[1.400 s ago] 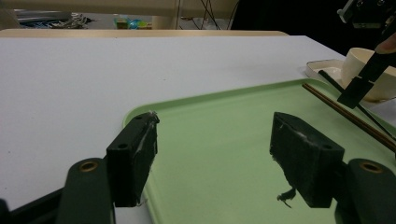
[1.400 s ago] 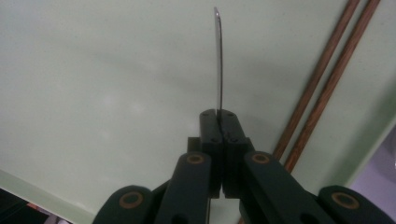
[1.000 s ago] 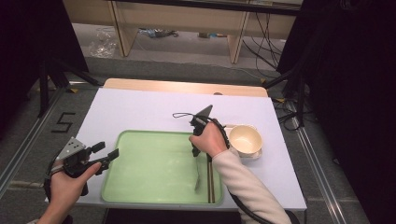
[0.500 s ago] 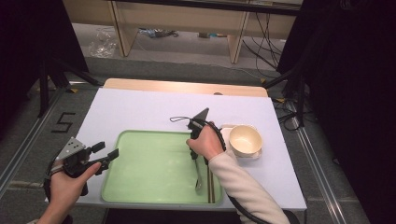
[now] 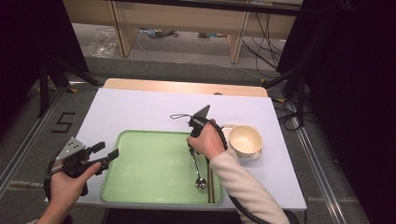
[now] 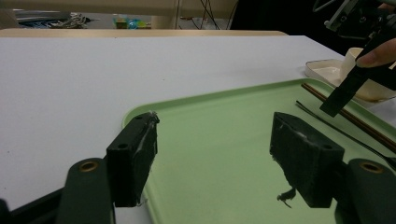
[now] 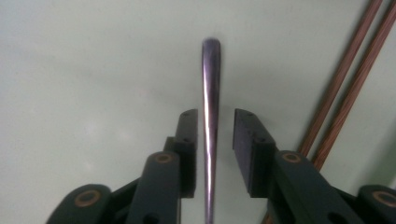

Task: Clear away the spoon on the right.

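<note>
The right hand-held gripper (image 5: 191,148) hangs jaws-down over the right part of the pale green plastic tray (image 5: 140,168), and its jaws have just been opening. In the right gripper view the slim handle of the polished metal spoon (image 7: 208,126) runs up between the two pads with a gap showing on the right and the left pad very close; the grip looks let go, not clenched. In the high view the spoon (image 5: 198,170) lies flat on the tray, bowl toward the near edge, handle pointing away to the gripper. Just to its right lies a pair of thin brown wooden chopsticks (image 5: 210,179), parallel with it along the tray's right rim.

The left hand-held gripper (image 5: 106,153) hovers at the tray's left near corner, jaws spread wide with nothing between them.

To the right of the tray, on the white tabletop (image 5: 140,107), a cream ceramic bowl (image 5: 245,139) sits on a shallow cream dish.

The likely trouble is in pulling away. The handle sits so near the left pad that a lift at a slant, or before the jaws are wider, could drag the spoon, tip it, or slide it into the chopsticks and knock them askew. A sideways drift to the right could also brush the chopsticks themselves, and the hand is close enough to the bowl to bump it.
</note>
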The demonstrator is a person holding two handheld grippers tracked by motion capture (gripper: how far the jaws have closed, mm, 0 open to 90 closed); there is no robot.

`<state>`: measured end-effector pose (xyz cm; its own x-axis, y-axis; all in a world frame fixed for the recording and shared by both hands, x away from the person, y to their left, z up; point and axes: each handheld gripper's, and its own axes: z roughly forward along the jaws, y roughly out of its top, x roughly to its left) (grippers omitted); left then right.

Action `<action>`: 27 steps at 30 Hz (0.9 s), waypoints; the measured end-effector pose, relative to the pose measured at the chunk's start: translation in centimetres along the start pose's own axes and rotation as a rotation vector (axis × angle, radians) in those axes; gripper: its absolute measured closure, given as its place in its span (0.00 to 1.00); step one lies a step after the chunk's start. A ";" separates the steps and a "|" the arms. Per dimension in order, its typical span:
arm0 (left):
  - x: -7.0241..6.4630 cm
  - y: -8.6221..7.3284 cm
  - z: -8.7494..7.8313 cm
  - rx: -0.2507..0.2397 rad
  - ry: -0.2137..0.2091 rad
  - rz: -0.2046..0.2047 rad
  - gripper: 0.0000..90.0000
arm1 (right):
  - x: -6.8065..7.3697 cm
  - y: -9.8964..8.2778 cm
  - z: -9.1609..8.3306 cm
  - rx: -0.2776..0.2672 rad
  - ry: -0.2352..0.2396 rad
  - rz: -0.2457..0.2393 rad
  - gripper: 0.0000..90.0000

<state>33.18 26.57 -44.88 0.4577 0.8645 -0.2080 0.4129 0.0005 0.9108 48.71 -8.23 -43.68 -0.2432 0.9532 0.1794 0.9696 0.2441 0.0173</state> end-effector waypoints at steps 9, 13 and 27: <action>0.0 0.0 0.0 0.001 -0.001 0.000 0.35 | 1.1 -0.1 0.8 0.009 -0.007 -0.113 1.00; 0.0 0.0 0.0 0.001 -0.001 -0.002 0.35 | 1.4 -0.2 1.4 0.016 -0.003 -0.131 1.00; 0.0 0.0 0.0 0.000 -0.002 -0.004 0.35 | 0.3 0.3 1.5 0.026 -0.031 -0.106 1.00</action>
<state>33.19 26.57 -44.90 0.4574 0.8635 -0.2125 0.4150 0.0041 0.9098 48.83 -7.58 -45.10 -0.3452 0.9269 0.1474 0.9375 0.3478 0.0092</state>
